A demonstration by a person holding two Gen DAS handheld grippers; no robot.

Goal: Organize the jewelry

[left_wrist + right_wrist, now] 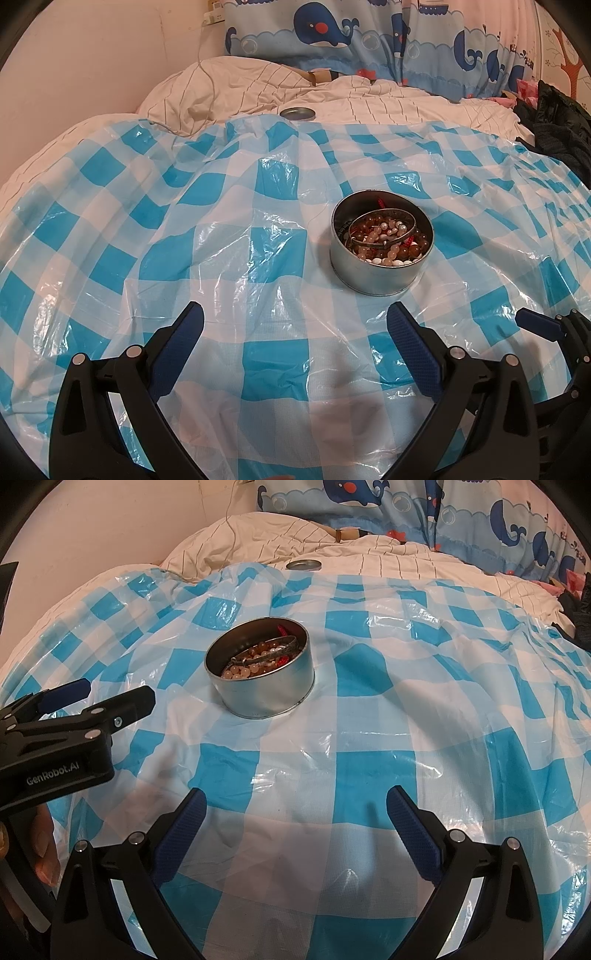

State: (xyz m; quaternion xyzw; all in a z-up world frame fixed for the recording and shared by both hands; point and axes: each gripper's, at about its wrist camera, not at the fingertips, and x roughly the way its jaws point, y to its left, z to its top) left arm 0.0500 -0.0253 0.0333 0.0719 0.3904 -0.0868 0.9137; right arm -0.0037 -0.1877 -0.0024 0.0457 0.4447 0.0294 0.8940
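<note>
The bed point(406, 107) is covered by a cream quilt with thin dark stripes point(229, 88). A blue-and-white checked plastic sheet point(229, 236) lies crumpled over the quilt and covers most of the near part. A round metal tin point(380, 273), open and filled with beads and a metal bangle point(384, 232), stands on the sheet. A round metal lid point(297, 113) lies on the quilt at the sheet's far edge. Whale-print pillows point(332, 33) rest at the head end.

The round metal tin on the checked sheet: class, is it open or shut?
Open. The tin has no lid on; beads and a bangle show inside. Its lid lies apart on the bedding.
</note>
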